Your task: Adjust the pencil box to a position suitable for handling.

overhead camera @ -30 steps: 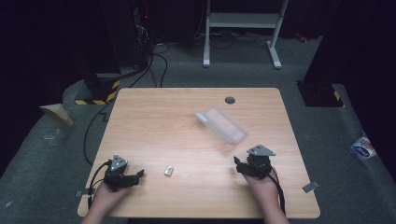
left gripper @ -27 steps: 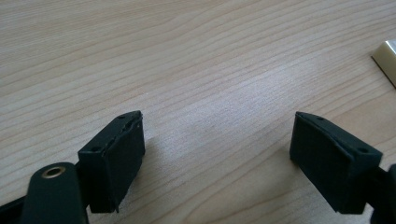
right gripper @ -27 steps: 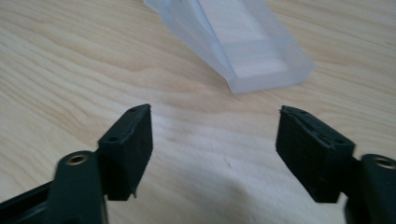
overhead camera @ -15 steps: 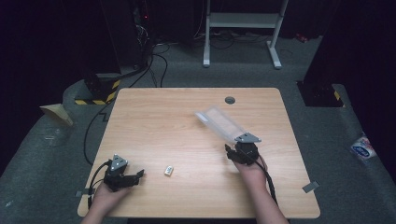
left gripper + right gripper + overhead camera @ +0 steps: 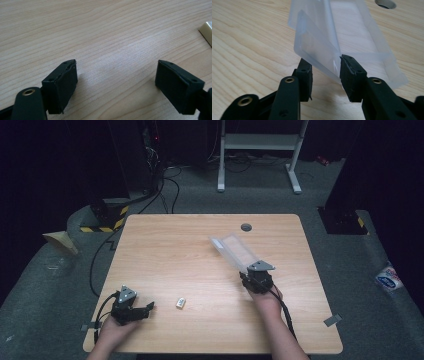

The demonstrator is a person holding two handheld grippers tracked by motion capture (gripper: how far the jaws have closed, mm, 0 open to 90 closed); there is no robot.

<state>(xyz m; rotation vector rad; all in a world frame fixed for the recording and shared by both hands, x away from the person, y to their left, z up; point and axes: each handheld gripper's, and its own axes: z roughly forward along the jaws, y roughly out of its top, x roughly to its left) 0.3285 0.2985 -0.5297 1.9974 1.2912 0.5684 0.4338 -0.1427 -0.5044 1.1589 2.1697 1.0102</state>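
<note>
Two tools are mine. Starting at the left, my left tool (image 5: 145, 307) rests near the seven o'clock corner of the table (image 5: 170, 250), its jaws wide apart with bare wood between them; a small white block (image 5: 181, 303) lies just to its right, untouched. Over toward three o'clock lies the clear plastic tray (image 5: 234, 249), thin-walled and see-through. I judge it light, springy and slick, easy to crush or let slip, so its near rim is the place to grip, gently. My right tool (image 5: 325, 72) is there now: its jaws have just been closing, and the tray's near edge (image 5: 329, 66) stands between them, the right pad (image 5: 349, 67) touching it, the left seemingly just clear.
</note>
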